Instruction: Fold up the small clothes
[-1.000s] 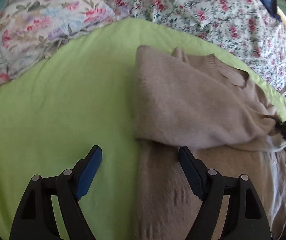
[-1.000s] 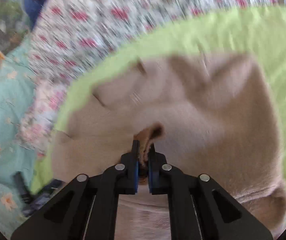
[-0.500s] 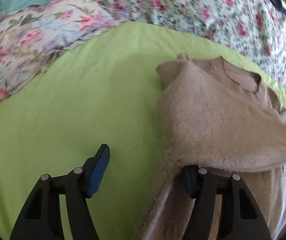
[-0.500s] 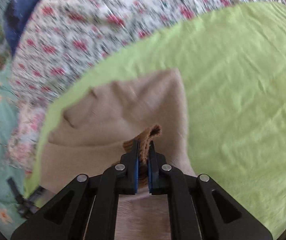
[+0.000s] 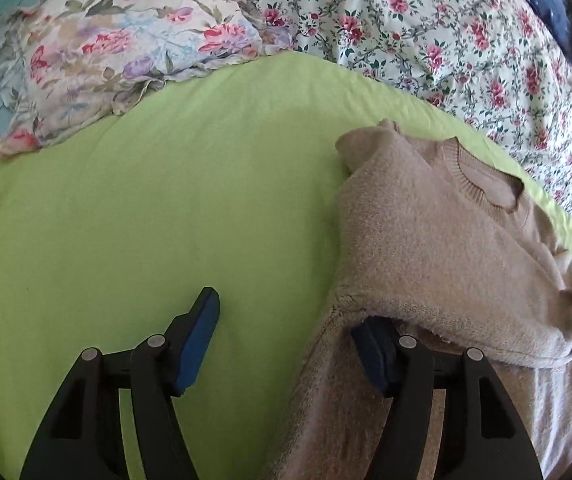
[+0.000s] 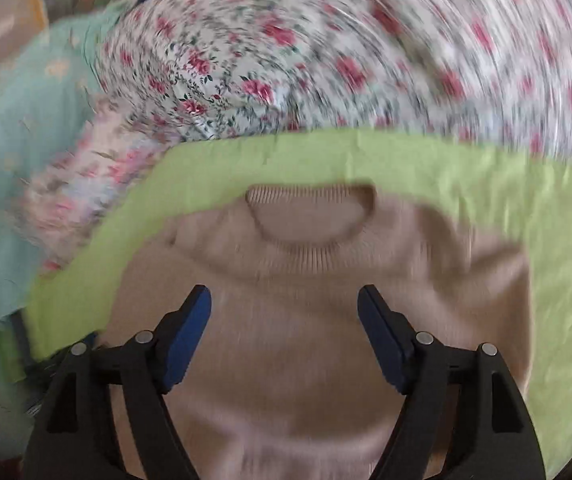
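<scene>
A small beige knit sweater [image 5: 446, 248] lies on a lime-green sheet [image 5: 166, 208], its left sleeve folded across the body, neckline toward the far side. My left gripper [image 5: 290, 340] is open at the sweater's left edge; its right fingertip sits under the folded sleeve's hem, its left over bare sheet. In the right wrist view, the sweater [image 6: 306, 280] fills the middle with the ribbed collar [image 6: 310, 216] ahead. My right gripper [image 6: 284, 320] is open and empty above the chest area. That view is motion-blurred.
A floral pillow [image 5: 118, 64] lies at the far left on the sheet's edge. A rose-print duvet [image 5: 446, 32] runs behind the sweater and also shows in the right wrist view [image 6: 326, 60]. Teal bedding [image 6: 18, 140] lies to the left.
My right gripper let go of the sleeve cuff, opened, and swung round over the sweater's chest. The sleeve now lies across the body. My left gripper shifted left, staying open.
</scene>
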